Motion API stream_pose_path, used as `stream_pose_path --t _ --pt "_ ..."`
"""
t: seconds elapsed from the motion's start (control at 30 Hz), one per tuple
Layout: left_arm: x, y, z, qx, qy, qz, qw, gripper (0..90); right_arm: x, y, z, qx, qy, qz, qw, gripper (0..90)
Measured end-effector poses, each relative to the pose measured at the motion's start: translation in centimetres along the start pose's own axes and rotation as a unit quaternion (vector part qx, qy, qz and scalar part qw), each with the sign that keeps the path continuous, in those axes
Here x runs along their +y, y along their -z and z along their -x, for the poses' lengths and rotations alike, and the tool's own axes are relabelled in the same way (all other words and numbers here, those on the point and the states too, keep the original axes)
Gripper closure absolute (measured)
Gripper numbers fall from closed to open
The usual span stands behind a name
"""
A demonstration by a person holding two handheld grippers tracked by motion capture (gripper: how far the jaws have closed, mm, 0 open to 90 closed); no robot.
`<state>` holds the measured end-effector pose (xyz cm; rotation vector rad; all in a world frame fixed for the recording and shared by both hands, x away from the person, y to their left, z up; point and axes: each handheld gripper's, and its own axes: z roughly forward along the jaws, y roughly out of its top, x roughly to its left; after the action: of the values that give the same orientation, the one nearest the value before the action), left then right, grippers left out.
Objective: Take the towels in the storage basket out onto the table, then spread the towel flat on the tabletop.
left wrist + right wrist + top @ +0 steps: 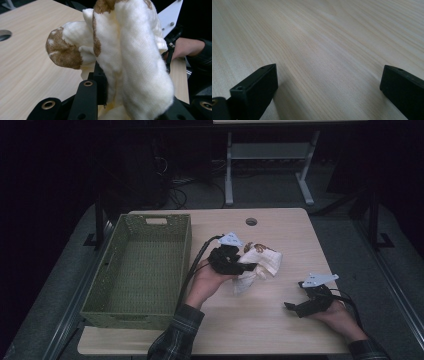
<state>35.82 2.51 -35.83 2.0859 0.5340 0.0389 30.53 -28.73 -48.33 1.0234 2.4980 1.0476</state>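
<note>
A cream cloth with brown patches (264, 262), soft and bunched, is lifted just above the table (260, 320) at its middle. My left gripper (246, 266) is shut on it from the left. In the left gripper view the cloth (130, 57) bulges up between the black fingers (87, 97) and hides their tips. My right gripper (292, 308) rests low at the table's right front. It is open, and in the right gripper view (329, 82) there is only bare wood between its jaws.
A green woven basket (186, 250) with nothing in it stands on the table's left side, close to my left forearm. A round cable hole (251, 221) sits near the far edge. Beyond the table stand a desk frame and cables on the floor.
</note>
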Motion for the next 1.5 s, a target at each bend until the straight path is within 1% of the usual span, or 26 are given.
stream_pose_path --t 0.03,0.1,0.23,0.4,0.47,0.5,0.53,0.57,0.63,0.73,0.83,0.9,0.93,0.97,1.0,1.03,1.1,1.13,1.2,1.3,1.37,1.5 --pt "-0.1 -0.5 0.1 -0.001 -0.002 -0.006 1.0 71.5 0.0 0.0 0.0 0.0 0.0 0.0 1.0 1.1" --pt "-0.4 -1.4 0.0 -0.012 0.002 -0.011 0.9999 71.4 0.0 0.0 0.0 0.0 0.0 0.0 1.0 1.1" --pt "-1.3 -3.3 0.1 -0.008 -0.002 -0.029 0.9995 71.5 0.0 0.0 0.0 0.0 0.001 0.0 1.0 1.1" --pt "-2.6 -5.7 0.2 -0.013 -0.004 -0.049 0.9987 71.4 0.0 0.0 0.0 -0.001 0.002 0.0 1.0 1.1" --pt "-2.9 -6.3 0.4 -0.014 -0.004 -0.053 0.9985 71.4 0.0 0.0 0.0 -0.001 0.002 0.0 1.0 1.1" --pt "-3.1 -6.7 0.5 -0.015 -0.009 -0.053 0.9984 71.4 0.0 0.0 0.0 -0.001 0.002 0.0 1.0 1.1" --pt "-3.2 -7.0 0.6 -0.015 -0.01 -0.057 0.9982 71.4 0.0 0.0 0.0 -0.001 0.002 0.0 1.0 1.1" --pt "-3.3 -7.3 0.6 -0.013 -0.013 -0.057 0.9982 71.4 0.0 0.0 0.0 -0.001 0.002 0.0 1.0 1.1" --pt "-3.8 -7.9 0.5 -0.008 -0.014 -0.065 0.9978 71.4 0.0 0.0 0.0 -0.001 0.002 0.0 1.0 1.1" --pt "-4.7 -8.5 0.5 -0.008 -0.004 -0.07 0.9975 71.0 0.0 0.0 0.0 -0.001 0.003 0.0 1.0 1.1" --pt "-5.5 -8.9 0.1 -0.002 0.001 -0.078 0.997 70.1 0.0 0.0 0.0 -0.001 0.002 0.0 1.0 1.1" --pt "-5.8 -9.0 -0.1 -0.001 0.008 -0.078 0.9969 67.3 0.0 0.0 0.0 -0.001 0.002 0.0 1.0 1.1" --pt "-5.9 -9.1 -0.1 -0.001 0.015 -0.075 0.997 64.0 0.0 0.0 0.0 -0.001 0.003 0.0 1.0 1.1" --pt "-6.0 -9.2 -0.2 -0.003 0.016 -0.072 0.9973 59.5 0.0 0.0 0.0 -0.001 0.003 0.0 1.0 1.1" --pt "-6.1 -9.1 -0.3 -0.003 0.016 -0.07 0.9974 51.9 0.0 0.0 0.0 -0.001 0.003 0.0 1.0 1.1" --pt "-6.1 -9.1 -0.4 -0.006 0.02 -0.068 0.9975 47.3 0.0 0.0 0.0 -0.001 0.002 0.0 1.0 1.1" --pt "-6.1 -8.8 -0.5 -0.007 0.027 -0.066 0.9974 39.1 0.0 0.0 0.0 -0.001 0.002 0.0 1.0 1.1" --pt "-6.1 -8.7 -0.5 -0.007 0.025 -0.069 0.9973 36.4 0.0 0.0 0.0 -0.001 0.002 0.0 1.0 1.1" --pt "-6.1 -8.3 -0.5 -0.006 0.023 -0.066 0.9975 32.4 0.0 0.0 0.0 0.0 0.002 -0.001 1.0 1.1" --pt "-6.2 -7.6 -0.4 0.002 0.022 -0.066 0.9976 28.1 0.0 0.0 0.0 0.0 0.002 0.0 1.0 1.1" --pt "-6.2 -6.9 -0.2 0.01 0.017 -0.068 0.9975 27.3 0.0 0.0 0.0 0.0 0.002 0.0 1.0 1.1" --pt "-6.4 -5.3 0.1 0.022 0.018 -0.057 0.998 26.1 -0.1 0.0 0.0 0.001 0.003 0.0 1.0 1.1"
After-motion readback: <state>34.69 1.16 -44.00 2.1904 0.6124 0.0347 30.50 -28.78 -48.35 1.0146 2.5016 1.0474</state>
